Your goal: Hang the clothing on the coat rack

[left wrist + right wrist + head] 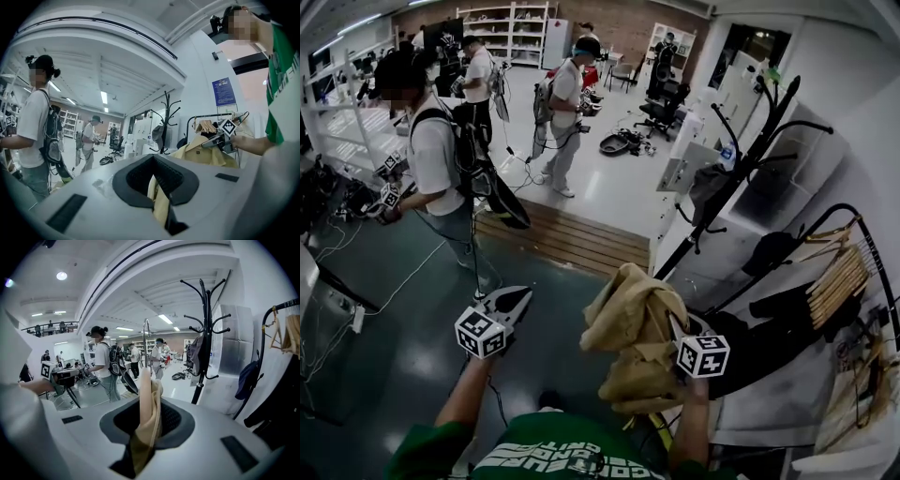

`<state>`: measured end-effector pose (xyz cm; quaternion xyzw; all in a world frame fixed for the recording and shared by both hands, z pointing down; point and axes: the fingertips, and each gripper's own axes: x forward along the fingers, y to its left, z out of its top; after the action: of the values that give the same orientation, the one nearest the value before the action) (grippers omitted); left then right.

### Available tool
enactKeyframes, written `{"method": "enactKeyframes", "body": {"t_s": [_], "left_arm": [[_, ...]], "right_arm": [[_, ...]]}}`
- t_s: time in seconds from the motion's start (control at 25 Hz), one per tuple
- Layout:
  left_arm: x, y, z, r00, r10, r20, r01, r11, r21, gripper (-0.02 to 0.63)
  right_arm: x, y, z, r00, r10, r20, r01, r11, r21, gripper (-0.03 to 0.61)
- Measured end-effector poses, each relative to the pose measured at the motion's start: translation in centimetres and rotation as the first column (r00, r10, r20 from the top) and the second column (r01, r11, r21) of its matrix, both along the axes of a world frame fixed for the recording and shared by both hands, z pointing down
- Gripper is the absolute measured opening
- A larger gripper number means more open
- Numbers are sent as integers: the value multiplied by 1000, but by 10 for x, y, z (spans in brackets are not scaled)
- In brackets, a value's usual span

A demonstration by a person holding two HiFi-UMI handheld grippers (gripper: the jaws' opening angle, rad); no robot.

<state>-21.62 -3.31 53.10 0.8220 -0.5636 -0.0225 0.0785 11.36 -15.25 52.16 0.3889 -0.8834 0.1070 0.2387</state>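
A large workshop hall with a grey-green floor (403, 347) and one low wooden step (567, 239) lies ahead, and a white wall closes the right side. Three people stand out on the open floor: one near the left in a white shirt (431, 159), one at the centre (562, 112) and one behind (478, 75). Others farther back are too small to count. One black coat rack (741, 169) leans across the head view against the white wall, its curved hooks mostly bare, with one grey item (708, 187) hanging on it. To its right stands one black garment rail (872, 253) carrying a bunch of wooden hangers (836, 281) and some dark clothing (769, 328). There is one tan garment (633, 342), bunched up in front of the person's chest, below the coat rack and well apart from its hooks. Two grippers are in use. The right gripper (682, 333) is buried in the bundle, and its own view shows the jaws pressed together on an upright fold of the cloth. The left gripper (514, 305) is held out to the left of the bundle. Its view shows a strip of the same pale cloth pinched in the narrow slot between its jaws, though the head view does not show where that strip joins the bundle.
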Motion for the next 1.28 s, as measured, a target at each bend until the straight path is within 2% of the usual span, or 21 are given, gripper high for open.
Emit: {"method": "enactKeyframes", "body": {"t_s": [0.28,0.72,1.04,1.28], "left_arm": [[-14,-23,7,999,50,-2,-50,999,-10,5],[-9,-71,13,993,121,11,-121,993,-17,5],[-22,-136,12,988,154,16,-154,988,-11,5],[-17,-202,12,978,210,14,-210,978,-6,5]], "right_arm": [[-26,-9,0,1000,13,19,-13,1000,0,72],[-42,-33,6,999,32,24,-32,999,-5,72],[-58,-76,14,999,43,26,-42,999,-18,72],[-60,-116,20,996,76,38,-75,997,-28,72]]}}
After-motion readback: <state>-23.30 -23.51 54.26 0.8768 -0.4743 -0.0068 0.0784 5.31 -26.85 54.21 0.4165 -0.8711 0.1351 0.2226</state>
